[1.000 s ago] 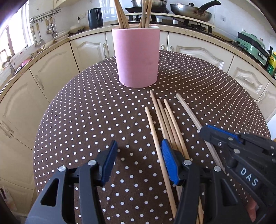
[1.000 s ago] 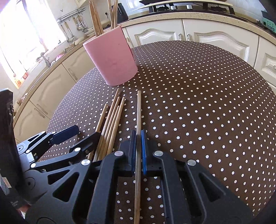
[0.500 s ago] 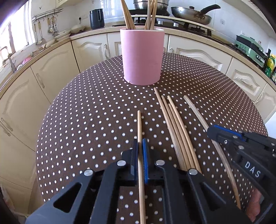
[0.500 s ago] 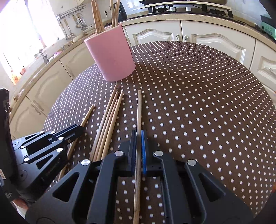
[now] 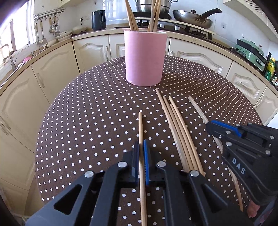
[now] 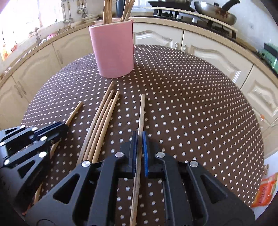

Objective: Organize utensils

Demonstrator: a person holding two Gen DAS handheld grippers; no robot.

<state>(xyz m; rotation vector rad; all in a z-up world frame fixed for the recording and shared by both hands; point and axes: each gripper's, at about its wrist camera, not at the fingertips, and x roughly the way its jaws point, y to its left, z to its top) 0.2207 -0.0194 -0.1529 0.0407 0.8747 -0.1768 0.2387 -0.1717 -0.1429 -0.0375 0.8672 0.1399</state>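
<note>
Chopsticks sit clamped between both grippers' fingers.

left gripper clamping one chopstick, loose chopsticks beside, pink holder beyond

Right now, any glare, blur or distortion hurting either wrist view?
Left wrist: window blown out at left, strong fisheye bending the cabinets, holder and chopstick sharp. Right wrist: window glare top left washes detail, tablecloth dots slightly soft.
</note>
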